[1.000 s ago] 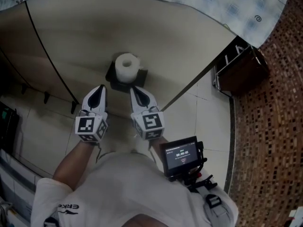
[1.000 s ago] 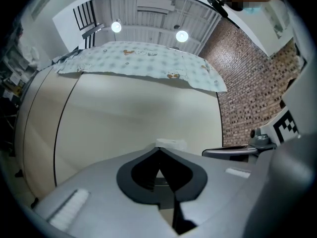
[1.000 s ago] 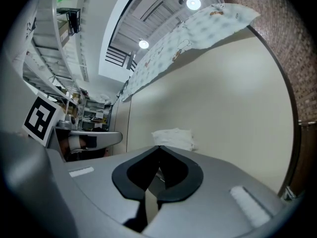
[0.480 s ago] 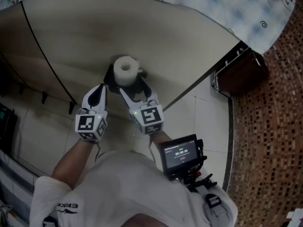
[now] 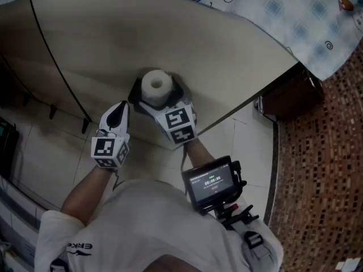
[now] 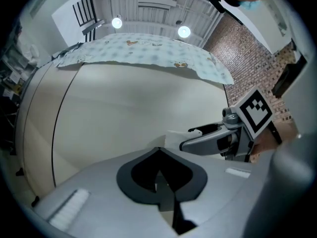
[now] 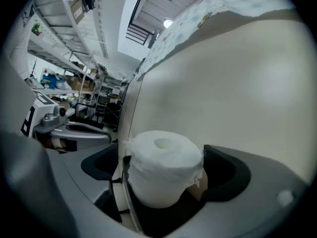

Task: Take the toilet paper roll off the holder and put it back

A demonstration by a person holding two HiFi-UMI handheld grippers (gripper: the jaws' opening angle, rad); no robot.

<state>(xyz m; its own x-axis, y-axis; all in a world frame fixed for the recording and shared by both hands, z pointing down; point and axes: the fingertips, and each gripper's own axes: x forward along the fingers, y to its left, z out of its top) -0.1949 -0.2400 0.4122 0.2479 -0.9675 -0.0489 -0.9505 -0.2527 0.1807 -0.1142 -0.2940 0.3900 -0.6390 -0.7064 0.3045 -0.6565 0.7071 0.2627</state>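
A white toilet paper roll (image 5: 156, 85) stands upright on a black holder (image 5: 135, 90) fixed to a beige panel. My right gripper (image 5: 163, 99) has just been opening, and its jaws now stand wide on either side of the roll without pressing it. In the right gripper view the roll (image 7: 166, 167) fills the gap between the dark pads, above the holder (image 7: 148, 217). My left gripper (image 5: 121, 111) is shut and empty, just left of the roll. In the left gripper view its closed jaws (image 6: 158, 157) point at the panel, with the right gripper (image 6: 218, 139) beside them.
The beige panel (image 5: 187, 33) carries a black seam line (image 5: 57, 55) and a patterned cloth (image 5: 272, 4) along its top. A dark wooden rack (image 5: 289, 89) and mosaic flooring (image 5: 329, 152) lie at right. A small screen device (image 5: 211, 183) hangs at the person's chest.
The right gripper moved forward to the roll, rolled over, and its jaws went from shut to wide open around the roll. The left gripper stayed shut and drifted slightly.
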